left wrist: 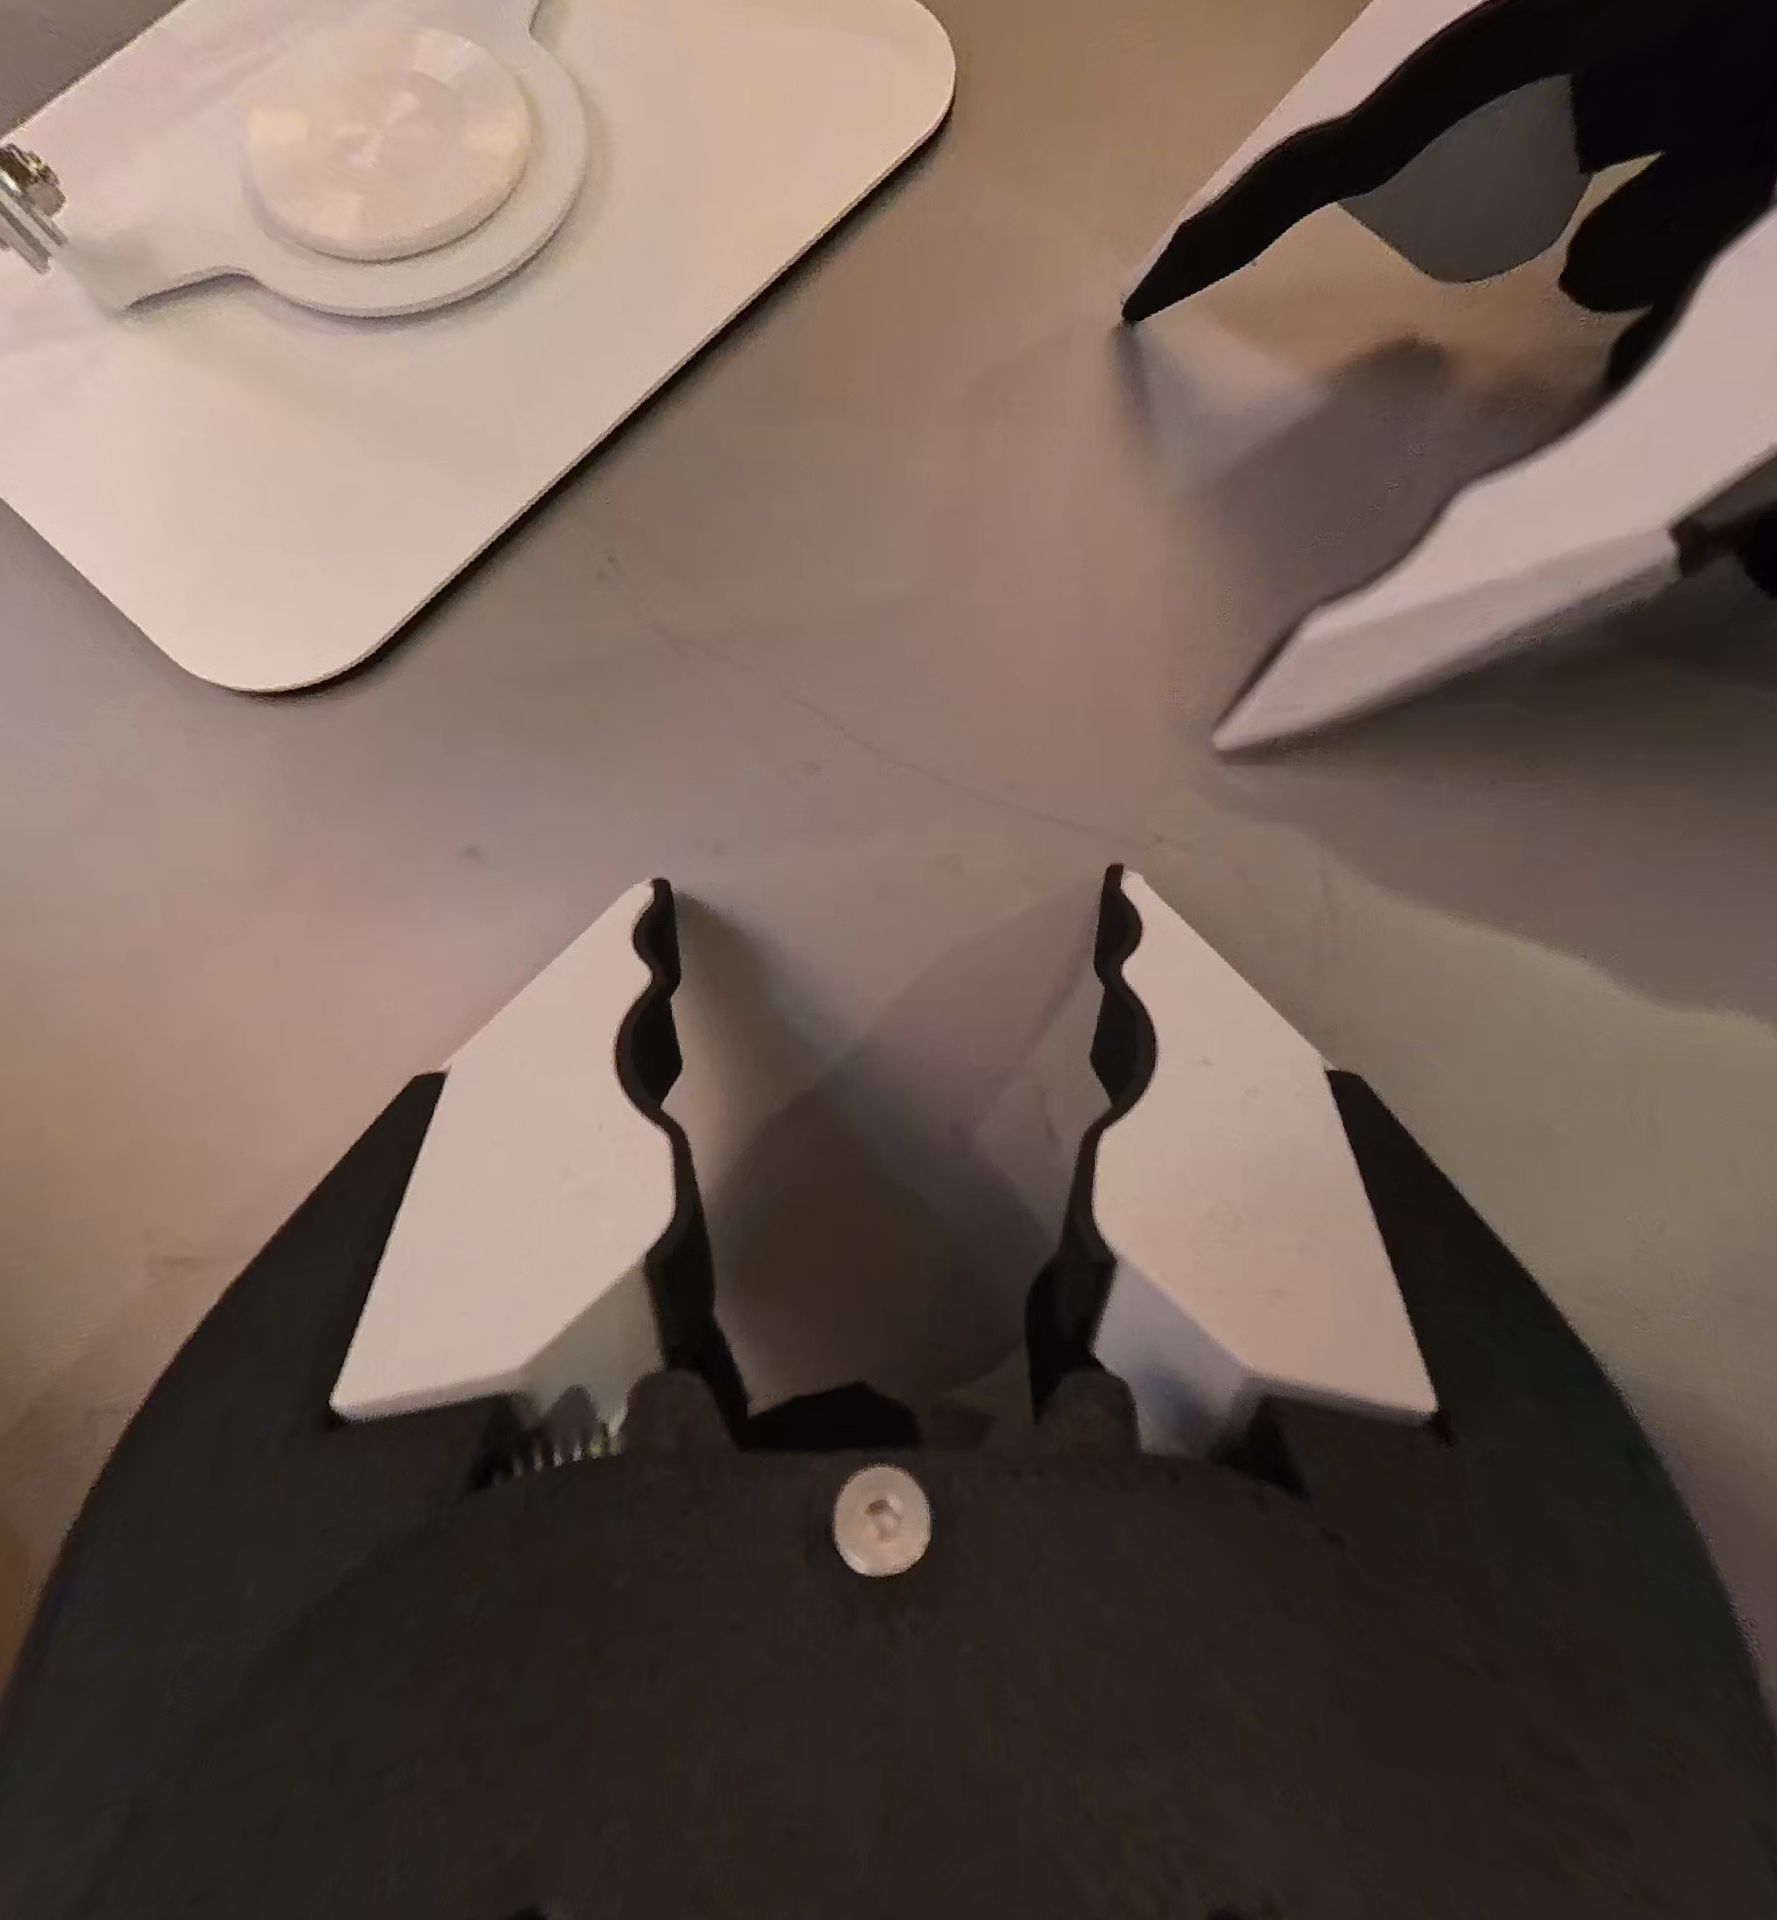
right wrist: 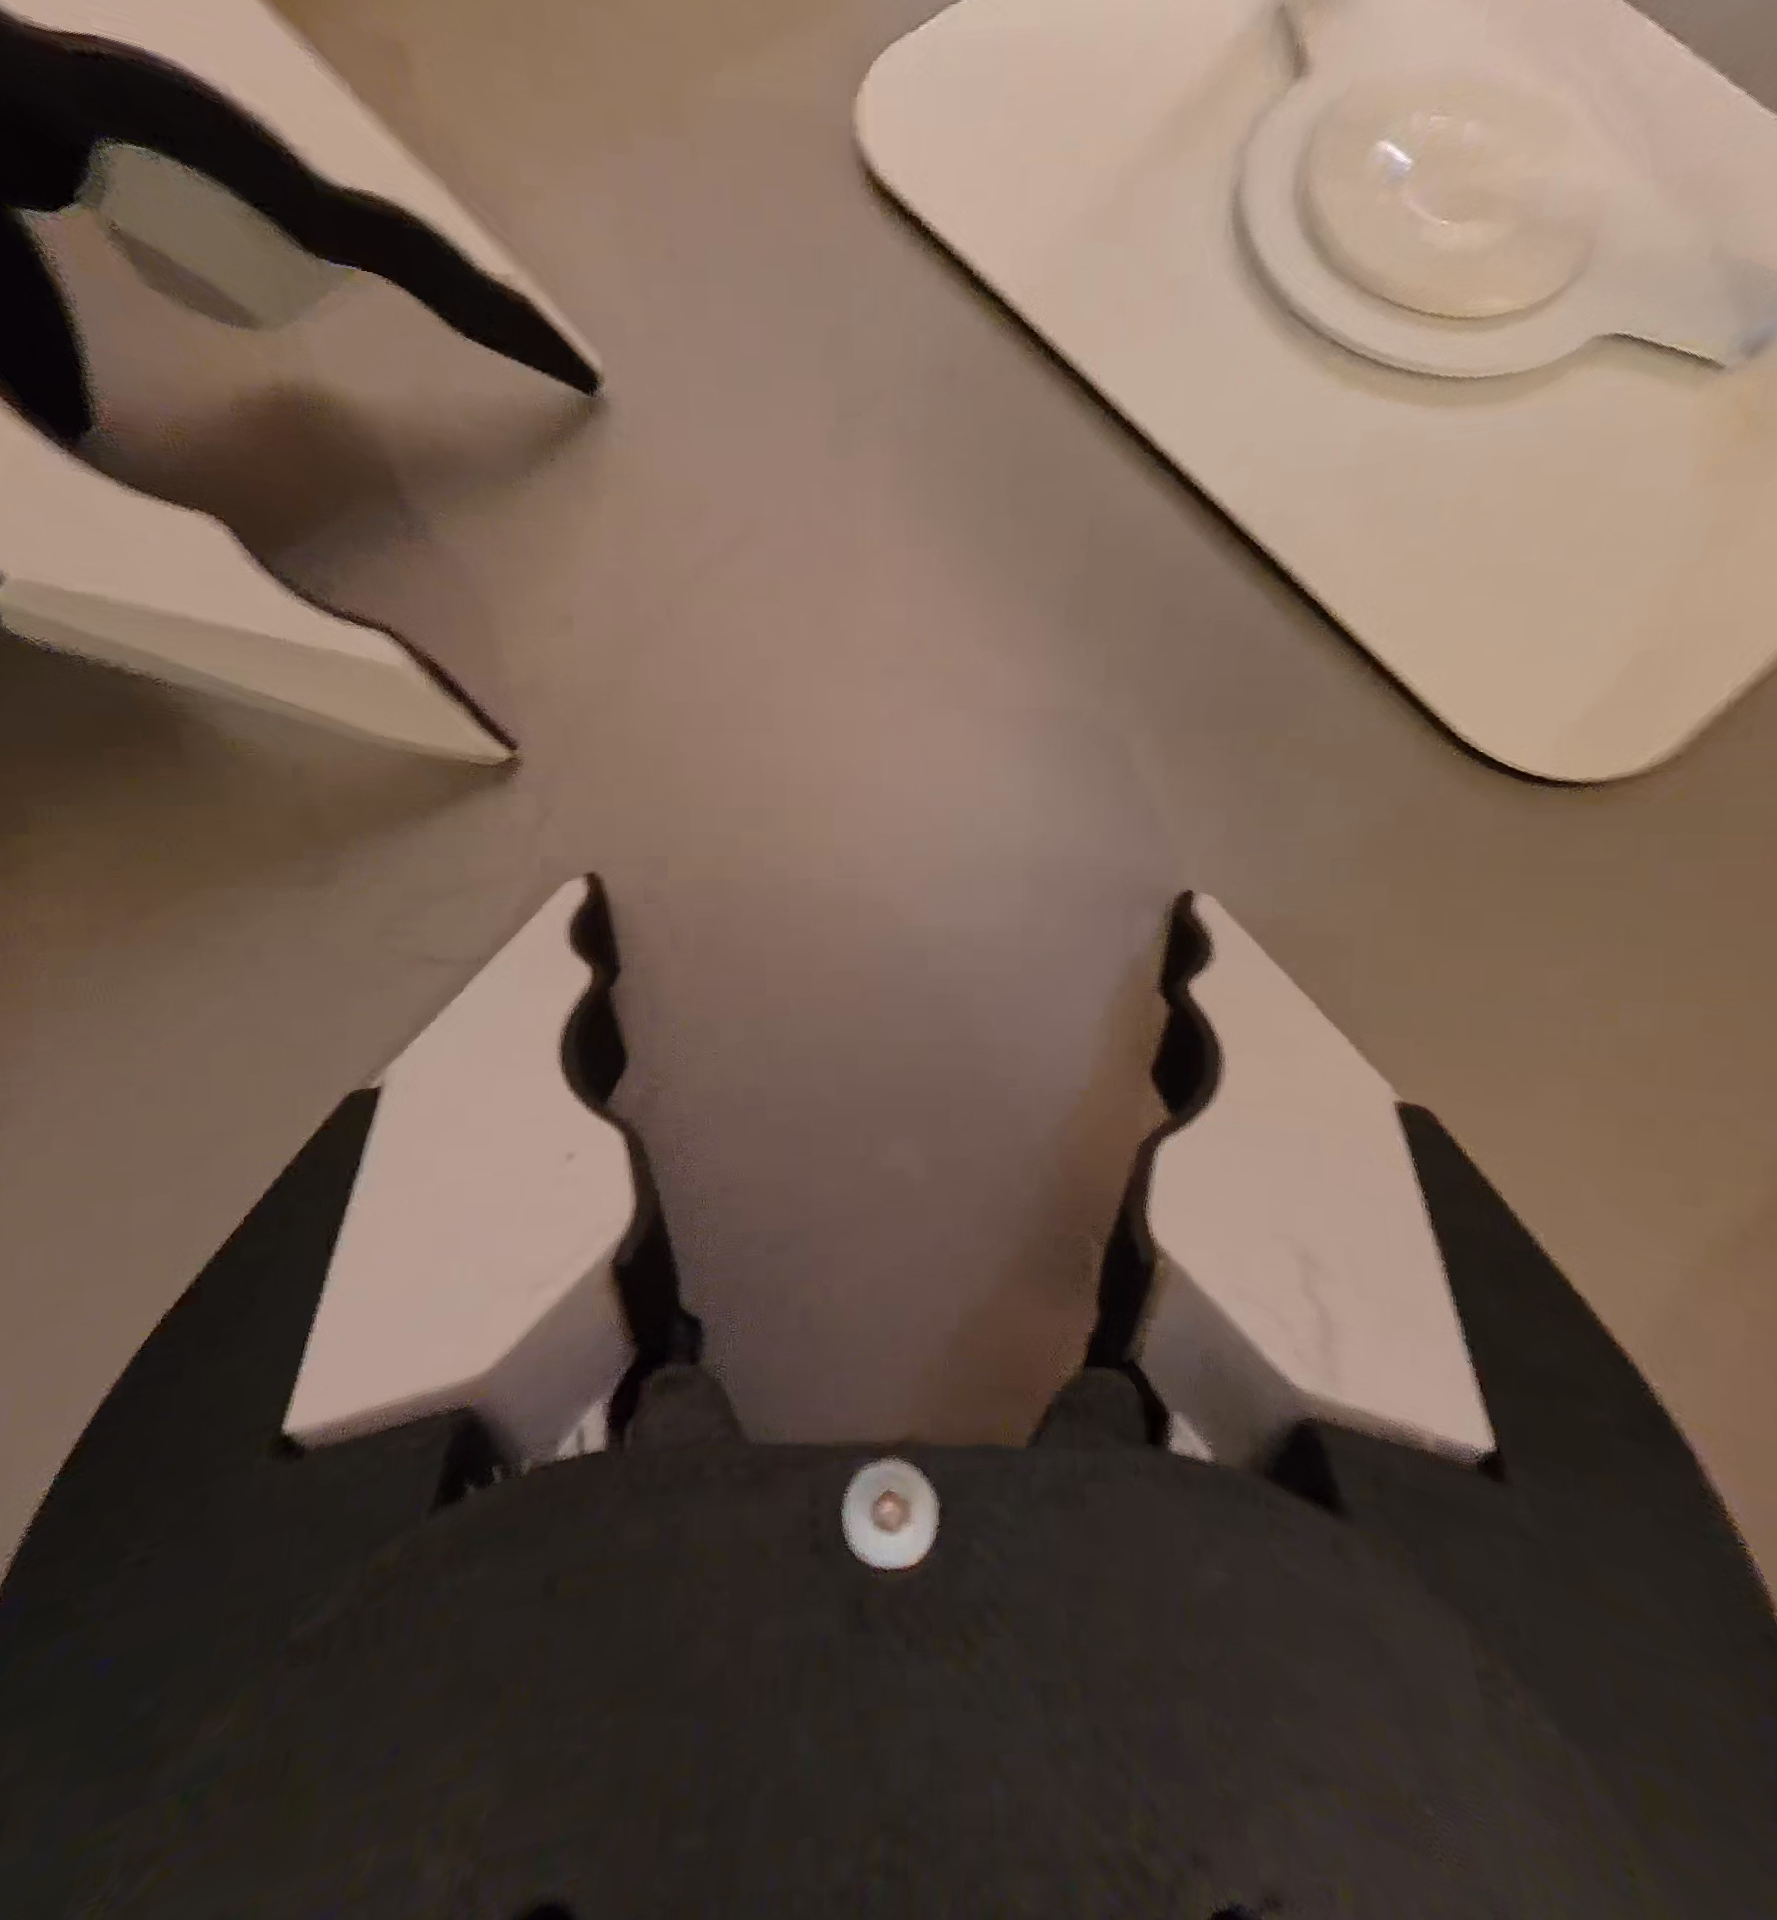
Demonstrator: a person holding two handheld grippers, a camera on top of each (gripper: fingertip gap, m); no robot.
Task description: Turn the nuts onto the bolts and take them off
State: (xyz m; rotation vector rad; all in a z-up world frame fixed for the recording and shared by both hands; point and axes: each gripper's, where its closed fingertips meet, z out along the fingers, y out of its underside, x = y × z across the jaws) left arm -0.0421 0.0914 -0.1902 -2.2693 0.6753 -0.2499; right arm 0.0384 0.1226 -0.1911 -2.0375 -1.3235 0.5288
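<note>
Left gripper (left wrist: pixel 889 894): jaws spread, nothing between them, low over the grey bench (left wrist: pixel 863 665). Right gripper (right wrist: pixel 889 899): jaws spread wider, likewise empty. Each view catches the other gripper off to one side.

White plate (left wrist: pixel 364 499) with a round disc fixture (left wrist: pixel 390 171) lies well apart from both. Only the left wrist view shows the metal bolt and nut (left wrist: pixel 16 187) clearly, at the fixture's end; the right wrist view cuts it at the frame edge.

No writing legible. Bench matte, faintly scuffed.
</note>
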